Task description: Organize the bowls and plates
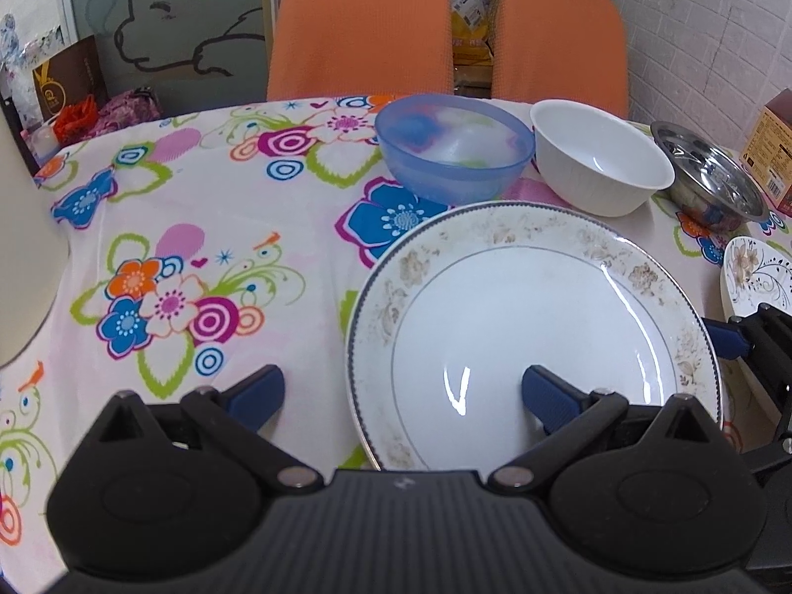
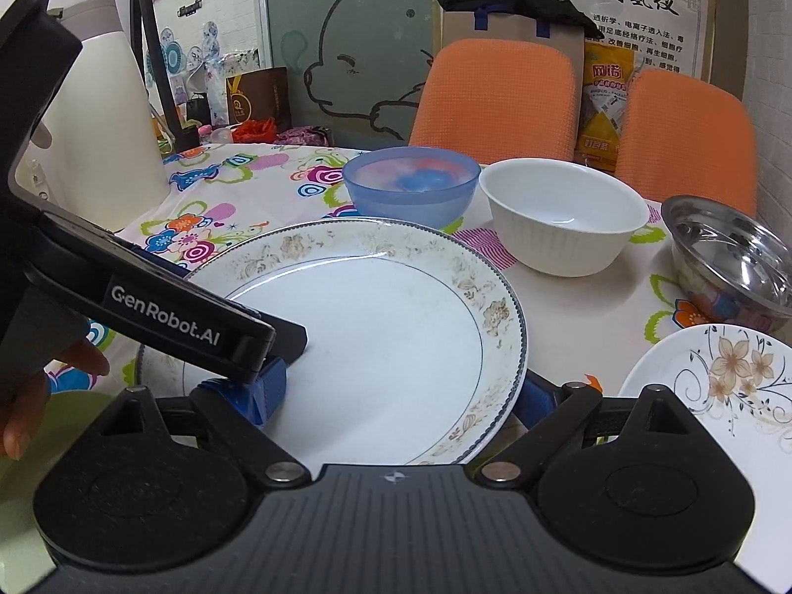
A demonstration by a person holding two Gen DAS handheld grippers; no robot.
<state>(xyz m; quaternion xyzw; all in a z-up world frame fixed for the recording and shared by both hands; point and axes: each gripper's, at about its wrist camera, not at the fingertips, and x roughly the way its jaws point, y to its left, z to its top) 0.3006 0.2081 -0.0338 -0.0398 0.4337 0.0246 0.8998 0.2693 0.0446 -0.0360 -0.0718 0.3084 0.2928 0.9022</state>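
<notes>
A large white plate (image 1: 534,336) with a faded floral rim lies on the flowered tablecloth (image 1: 198,247). My left gripper (image 1: 401,396) is open and straddles its left rim, with the right finger over the plate's inside. My right gripper (image 2: 396,396) is open too and straddles the right rim of the same plate (image 2: 386,326); the rim partly hides its right finger. Behind the plate stand a blue translucent bowl (image 1: 453,148), a white bowl (image 1: 601,158) and a steel bowl (image 1: 708,178). A small flower-painted plate (image 2: 717,376) lies at the right.
Two orange chairs (image 1: 361,24) stand behind the table. A brown box (image 1: 772,148) sits at the far right edge and a white appliance (image 2: 99,123) at the left. A hand (image 2: 29,396) holds the left gripper's body (image 2: 173,321).
</notes>
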